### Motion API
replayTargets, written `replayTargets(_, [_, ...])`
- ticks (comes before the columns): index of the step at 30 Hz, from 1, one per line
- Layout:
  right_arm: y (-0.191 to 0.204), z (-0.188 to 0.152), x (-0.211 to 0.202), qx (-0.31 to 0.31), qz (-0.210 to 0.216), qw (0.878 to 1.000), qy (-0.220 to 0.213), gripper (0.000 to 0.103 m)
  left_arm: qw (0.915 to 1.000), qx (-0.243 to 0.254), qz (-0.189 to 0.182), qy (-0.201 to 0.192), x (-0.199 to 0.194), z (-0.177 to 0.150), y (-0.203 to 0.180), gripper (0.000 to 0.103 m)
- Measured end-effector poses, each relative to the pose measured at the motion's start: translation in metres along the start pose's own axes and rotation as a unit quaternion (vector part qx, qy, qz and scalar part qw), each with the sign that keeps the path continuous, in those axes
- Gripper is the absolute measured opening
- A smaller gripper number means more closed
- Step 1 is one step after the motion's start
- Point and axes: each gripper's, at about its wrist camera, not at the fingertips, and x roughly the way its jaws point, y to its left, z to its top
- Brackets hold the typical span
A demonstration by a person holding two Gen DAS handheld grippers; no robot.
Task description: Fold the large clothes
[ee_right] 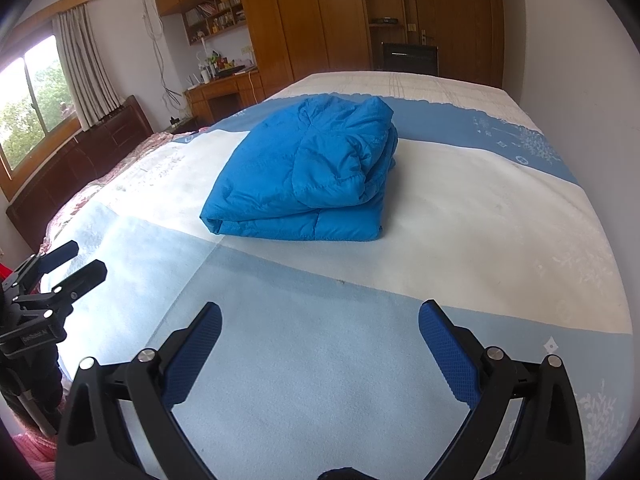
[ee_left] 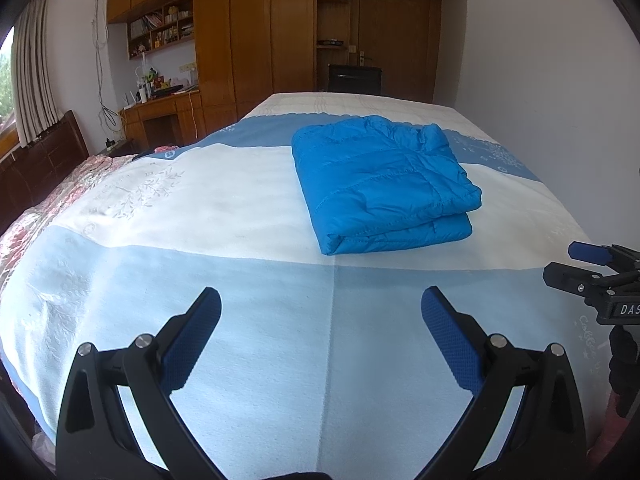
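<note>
A bright blue quilted jacket lies folded into a thick rectangle on the white band of the bed cover; it also shows in the right wrist view. My left gripper is open and empty, hovering over the pale blue band of the cover, well short of the jacket. My right gripper is open and empty too, above the near blue band. Each gripper shows in the other's view: the right gripper at the right edge, the left gripper at the left edge.
The bed fills both views, with a dark wooden headboard at the left. A white wall runs along the right side. A wooden wardrobe, a desk and a door stand beyond the bed's far end.
</note>
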Motion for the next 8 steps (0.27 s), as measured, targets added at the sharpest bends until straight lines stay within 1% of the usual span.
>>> replayTargets(8, [-0.0012,0.0008,0.0021,0.001,-0.001,1.000,0.002,0.099,1.0000,0.000,0.001,0.003,0.0018,0.0002,0.0025,0.099])
